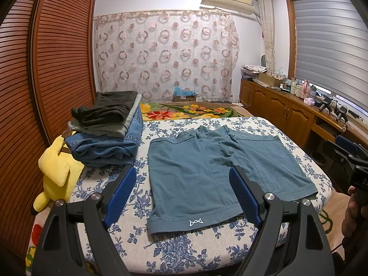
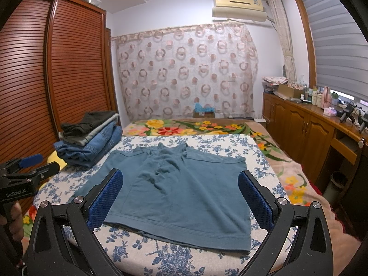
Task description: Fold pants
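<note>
Teal-blue shorts (image 1: 202, 170) lie spread flat on the floral-sheeted bed (image 1: 179, 250), waistband far, leg hems toward me. A small white logo marks the left leg hem. My left gripper (image 1: 181, 174) hovers open above the near left leg, blue pads wide apart, nothing between them. In the right wrist view the shorts (image 2: 184, 188) fill the middle, and my right gripper (image 2: 181, 177) hangs open over the right leg, not touching the cloth. Each gripper shows at the other view's edge, held by a hand.
A stack of folded clothes (image 1: 108, 128), jeans at the bottom, sits at the bed's far left beside a yellow plush toy (image 1: 55, 172). A slatted wardrobe (image 1: 46, 69) lines the left. Wooden cabinets (image 1: 287, 110) with clutter run along the right under the window.
</note>
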